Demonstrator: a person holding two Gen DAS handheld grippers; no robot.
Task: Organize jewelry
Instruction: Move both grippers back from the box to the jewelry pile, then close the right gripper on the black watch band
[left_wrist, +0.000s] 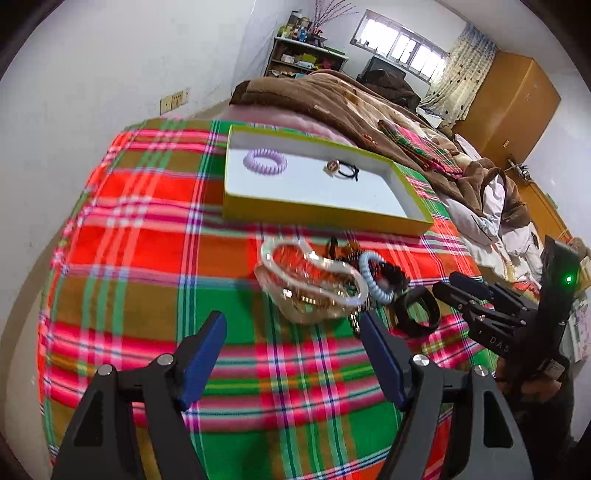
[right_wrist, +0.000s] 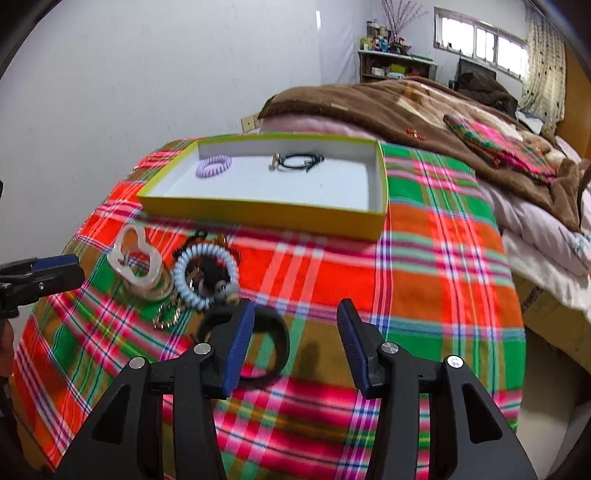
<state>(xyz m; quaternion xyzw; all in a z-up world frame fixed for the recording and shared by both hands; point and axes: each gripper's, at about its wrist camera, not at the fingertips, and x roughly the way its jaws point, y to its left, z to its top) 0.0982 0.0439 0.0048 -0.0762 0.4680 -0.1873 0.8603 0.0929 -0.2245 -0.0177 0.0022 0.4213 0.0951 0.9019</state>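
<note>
Plaid cloth (left_wrist: 147, 236) covers the bed, and both tools are seen at the bottom of their frames with jaws spread and nothing between them: the left gripper (left_wrist: 291, 360) and the right gripper (right_wrist: 295, 345). Just beyond lies the pile: a black band (right_wrist: 275, 338), a pale blue coil tie (right_wrist: 205, 277), a clear bangle (left_wrist: 314, 271). Farther up, the yellow tray (right_wrist: 266, 214) already holds a lilac coil tie (left_wrist: 265, 159). One piece should be singled out, probably the band, and pinched across its rim.

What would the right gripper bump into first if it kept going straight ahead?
Probably the wide black band: it lies just past the open right gripper, partly behind one finger. Depth is hard to judge, so it might touch the plaid cloth first.
</note>
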